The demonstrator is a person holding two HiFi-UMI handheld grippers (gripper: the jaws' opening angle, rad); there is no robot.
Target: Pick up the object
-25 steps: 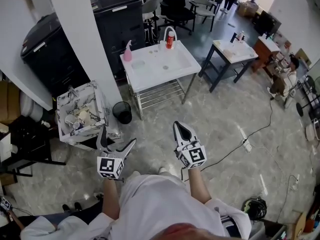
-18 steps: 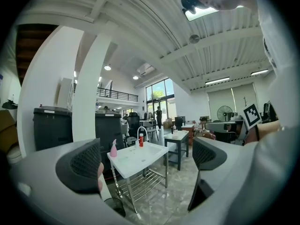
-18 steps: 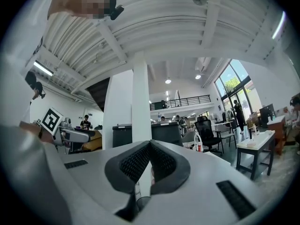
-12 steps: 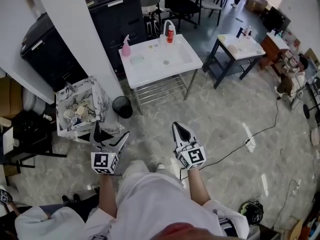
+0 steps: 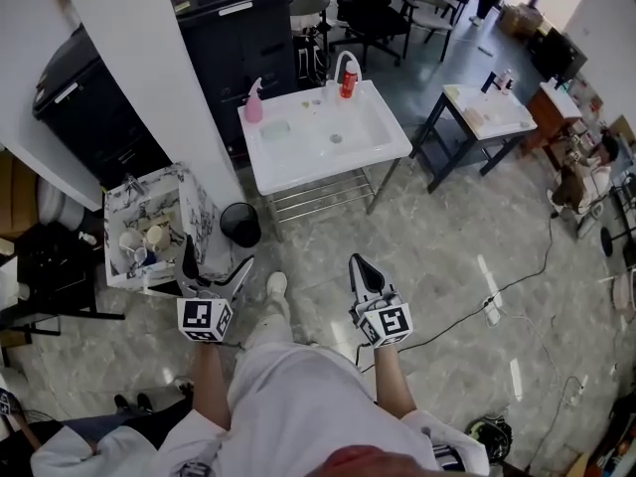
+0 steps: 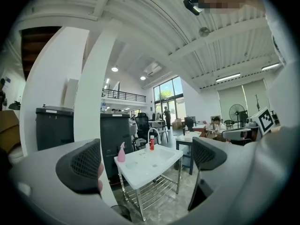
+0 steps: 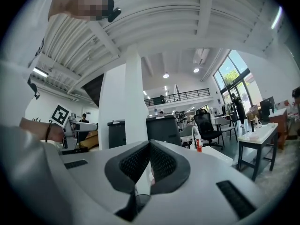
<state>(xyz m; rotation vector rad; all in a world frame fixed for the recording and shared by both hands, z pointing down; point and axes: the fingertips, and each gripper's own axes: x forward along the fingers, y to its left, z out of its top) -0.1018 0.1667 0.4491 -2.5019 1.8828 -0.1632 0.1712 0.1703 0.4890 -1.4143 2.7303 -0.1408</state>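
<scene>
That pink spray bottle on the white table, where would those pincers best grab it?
Likely the body of the pink spray bottle, below its nozzle, approached level from the white table's front. It stands upright and alone at the back left corner, with a black cabinet behind it. The open left gripper is on that side.

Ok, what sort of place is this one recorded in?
Probably an open-plan office or lab workspace: office chairs, a desk and a white sink table stand on a tiled floor, with a mezzanine behind.
</scene>
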